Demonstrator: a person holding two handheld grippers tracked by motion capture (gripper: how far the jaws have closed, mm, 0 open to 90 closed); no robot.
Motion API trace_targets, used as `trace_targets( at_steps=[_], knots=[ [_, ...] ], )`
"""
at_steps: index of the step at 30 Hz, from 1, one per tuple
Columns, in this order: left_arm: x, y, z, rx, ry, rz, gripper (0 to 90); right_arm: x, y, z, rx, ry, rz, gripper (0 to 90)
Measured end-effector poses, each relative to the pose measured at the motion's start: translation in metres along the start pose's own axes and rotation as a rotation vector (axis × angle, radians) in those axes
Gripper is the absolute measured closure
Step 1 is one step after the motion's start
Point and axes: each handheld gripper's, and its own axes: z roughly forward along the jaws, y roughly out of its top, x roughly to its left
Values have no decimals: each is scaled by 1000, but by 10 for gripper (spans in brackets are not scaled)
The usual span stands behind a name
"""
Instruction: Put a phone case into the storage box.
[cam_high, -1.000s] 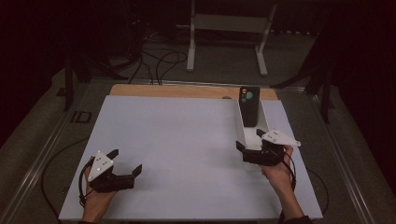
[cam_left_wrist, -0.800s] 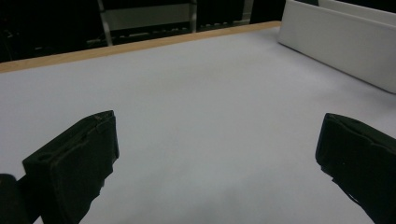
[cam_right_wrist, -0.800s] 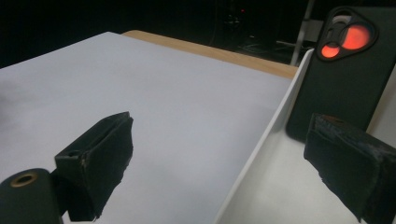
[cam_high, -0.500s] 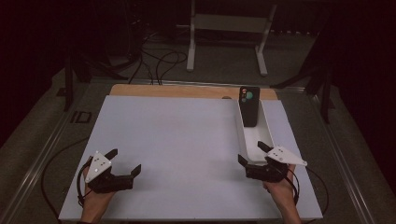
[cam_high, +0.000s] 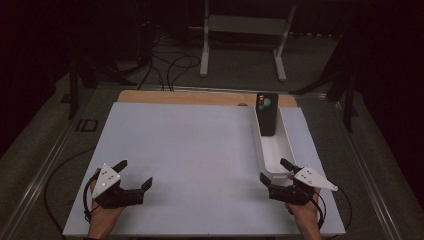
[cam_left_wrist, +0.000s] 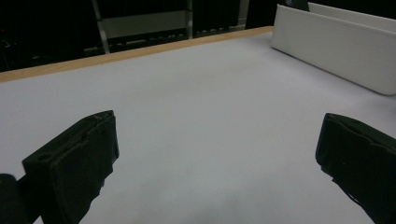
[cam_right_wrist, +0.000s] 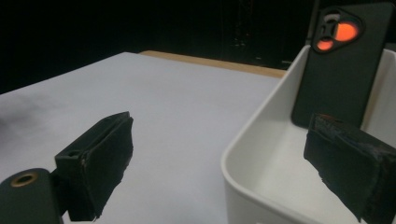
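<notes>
Phone case (cam_high: 267, 113) stands upright at far end of white tray (cam_high: 287, 150), right side of table. Right gripper (cam_high: 278, 175) sits at tray's near end, jaws apart, empty; left gripper (cam_high: 134, 176) also spread, idle. Looks like approach step; next needs reaching fwd to case.

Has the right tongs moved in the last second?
Yes. The right tongs pulled back toward the person, from beside the tray to just past its near end.

The right gripper (cam_high: 278, 175) now sits nearer the person than a second ago, drawn back along the bench (cam_high: 200, 150) from beside the white tray (cam_high: 260, 145) to just past its near end, its fingers (cam_right_wrist: 100, 163) spread and empty, framing the tray's near corner
</notes>
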Motion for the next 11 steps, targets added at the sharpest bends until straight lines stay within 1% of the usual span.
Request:
trace_targets(
  at_steps=[2, 11],
  knots=[
    [0, -1, 0, 1, -1, 0, 0, 0, -1, -1, -3, -1, 7, 78],
    [2, -2, -1, 0, 5, -4, 0, 2, -3, 1, 2, -2, -13, 77]
  ],
)
